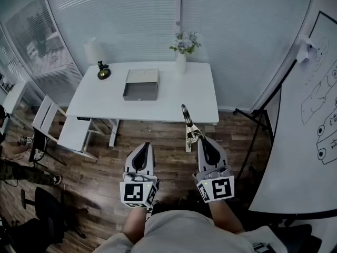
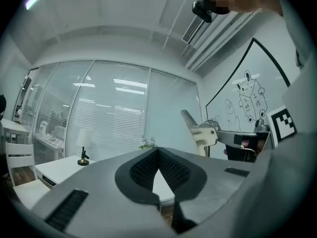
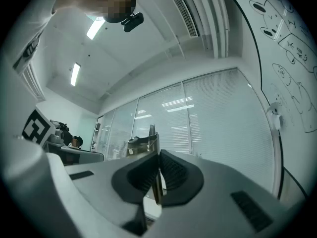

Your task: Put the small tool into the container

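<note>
A grey open box, the container (image 1: 141, 84), sits on the white table (image 1: 195, 101) ahead of me, well beyond both grippers. My right gripper (image 1: 201, 140) is shut on a small metal plier-like tool (image 1: 188, 121), which sticks out forward and upward over the floor near the table's front edge. In the right gripper view the tool (image 3: 144, 144) is pinched between the pads of the right gripper (image 3: 158, 156). My left gripper (image 1: 146, 145) hangs beside it, shut with nothing in it. In the left gripper view, the left gripper (image 2: 158, 151) has its pads meeting, and the tool (image 2: 200, 132) shows to the right.
On the table stand a vase of flowers (image 1: 182, 52) at the back, a small black and brass ornament (image 1: 103, 71) and a white lamp (image 1: 93, 50) at the left. A white chair (image 1: 52, 128) stands left of the table. A whiteboard on an easel (image 1: 310, 120) stands on the right.
</note>
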A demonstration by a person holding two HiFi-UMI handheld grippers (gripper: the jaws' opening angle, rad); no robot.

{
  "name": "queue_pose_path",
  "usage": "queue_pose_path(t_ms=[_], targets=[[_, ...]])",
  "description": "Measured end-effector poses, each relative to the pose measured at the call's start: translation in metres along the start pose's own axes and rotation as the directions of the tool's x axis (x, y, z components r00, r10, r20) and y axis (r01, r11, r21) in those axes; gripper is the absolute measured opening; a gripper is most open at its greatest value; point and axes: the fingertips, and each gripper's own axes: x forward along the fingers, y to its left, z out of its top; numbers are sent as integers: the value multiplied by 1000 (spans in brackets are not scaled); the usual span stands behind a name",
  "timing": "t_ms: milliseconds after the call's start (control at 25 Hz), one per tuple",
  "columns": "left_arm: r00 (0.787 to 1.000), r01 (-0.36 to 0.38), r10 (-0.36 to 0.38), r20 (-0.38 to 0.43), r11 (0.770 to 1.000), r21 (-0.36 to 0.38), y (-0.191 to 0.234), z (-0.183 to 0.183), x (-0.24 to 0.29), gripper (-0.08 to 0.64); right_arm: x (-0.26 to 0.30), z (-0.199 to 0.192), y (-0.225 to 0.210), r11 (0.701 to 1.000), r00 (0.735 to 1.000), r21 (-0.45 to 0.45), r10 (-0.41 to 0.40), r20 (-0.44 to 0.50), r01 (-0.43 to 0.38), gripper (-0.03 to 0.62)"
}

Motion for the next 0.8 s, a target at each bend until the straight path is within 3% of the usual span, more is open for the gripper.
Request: queue_pose_path(t_ms=[440,640,800], targets=[[998,-29,29,-49,1000,-2,-6,-17,-2,23,-1,-24,-5,998,998,32,47,-43,-46,31],[996,-40,40,-79,999,-3,25,-28,2,23,21,-37,20,996,995,22,88,-56,-87,31],[996,-26,25,-80,1000,-17,66,-32,15,23,57,-48,38,997,995,26,70,-72,-68,31]])
